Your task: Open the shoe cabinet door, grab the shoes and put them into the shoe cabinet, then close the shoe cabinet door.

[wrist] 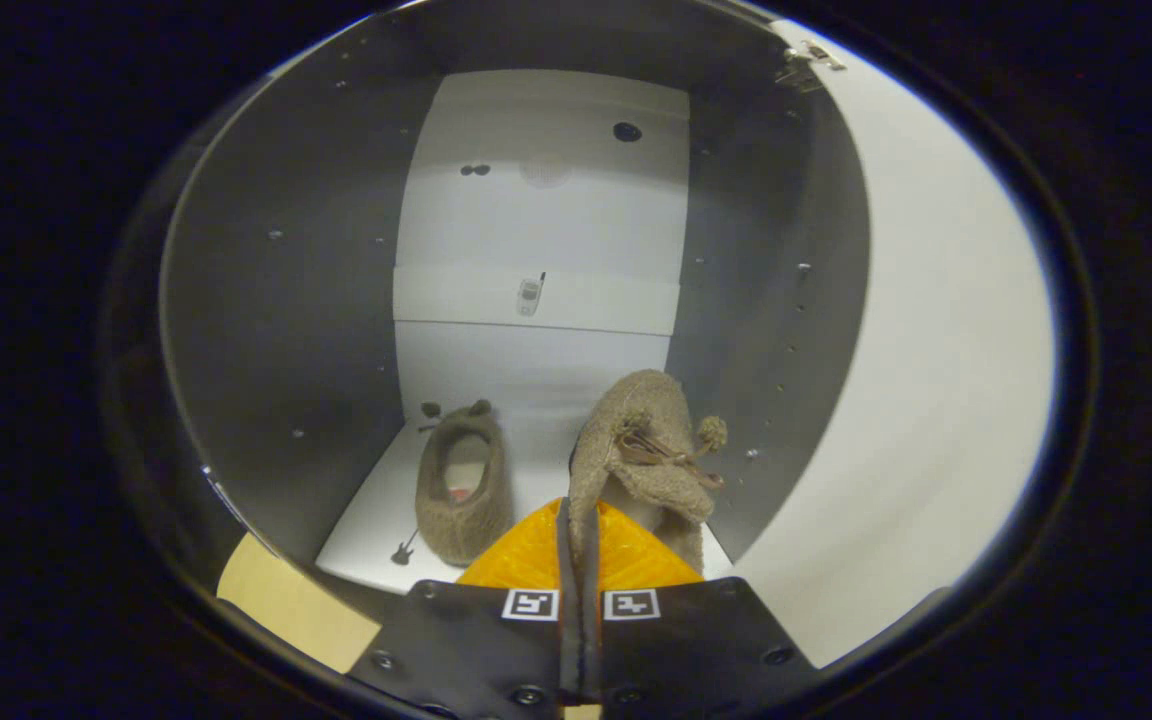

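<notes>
I look into the open shoe cabinet [286, 330], with its grey side walls and white back. A brown knitted shoe [463, 490] lies on the cabinet's white floor [376, 510], left of my fingers, with its opening facing me. A second matching shoe [641, 440], with a bow and a pompom, stands tilted just ahead of the fingers on the right. My gripper [577, 525] is shut on that shoe's rim, which runs down between the two fingers. I cannot tell whether this shoe touches the floor.
The white cabinet door [936, 400] stands open on the right, with its hinge [806, 62] at the top. A white shelf [536, 300] crosses the back above the shoes. A beige surface [296, 605] shows at the cabinet's lower left corner.
</notes>
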Available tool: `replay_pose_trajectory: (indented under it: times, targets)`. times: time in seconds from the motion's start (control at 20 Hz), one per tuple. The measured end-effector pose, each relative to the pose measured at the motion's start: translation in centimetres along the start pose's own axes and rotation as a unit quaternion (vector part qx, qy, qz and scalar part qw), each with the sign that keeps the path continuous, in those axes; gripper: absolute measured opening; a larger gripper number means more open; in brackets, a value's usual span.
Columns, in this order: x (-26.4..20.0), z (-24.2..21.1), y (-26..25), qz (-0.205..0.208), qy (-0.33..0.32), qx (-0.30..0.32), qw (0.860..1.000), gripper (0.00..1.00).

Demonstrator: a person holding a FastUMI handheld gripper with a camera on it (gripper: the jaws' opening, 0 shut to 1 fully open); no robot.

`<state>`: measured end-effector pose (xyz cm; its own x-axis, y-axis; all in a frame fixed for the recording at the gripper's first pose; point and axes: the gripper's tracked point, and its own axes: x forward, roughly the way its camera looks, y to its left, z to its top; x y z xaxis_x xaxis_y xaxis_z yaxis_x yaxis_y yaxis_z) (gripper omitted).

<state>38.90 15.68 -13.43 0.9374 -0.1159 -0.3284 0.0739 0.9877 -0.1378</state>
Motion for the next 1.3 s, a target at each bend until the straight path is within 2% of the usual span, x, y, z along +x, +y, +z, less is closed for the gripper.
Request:
replay_pose_trajectory:
  times: [0.15,0.25,0.7,0.9,1.15,1.3]
  targets:
    - [4.9,-1.4,0.1,0.016,0.029,0.000,0.999,0.02]
    - [6.7,-1.1,0.2,0.023,0.024,-0.002,0.999,0.03]
    - [9.3,-1.8,2.7,0.060,0.034,-0.014,0.998,0.02]
    - [9.3,-1.6,2.8,0.054,0.028,-0.014,0.998,0.03]
    - [8.8,-0.5,2.3,0.056,-0.001,0.030,0.998,0.11]
    - [7.9,0.7,1.7,0.053,-0.024,0.043,0.997,0.21]
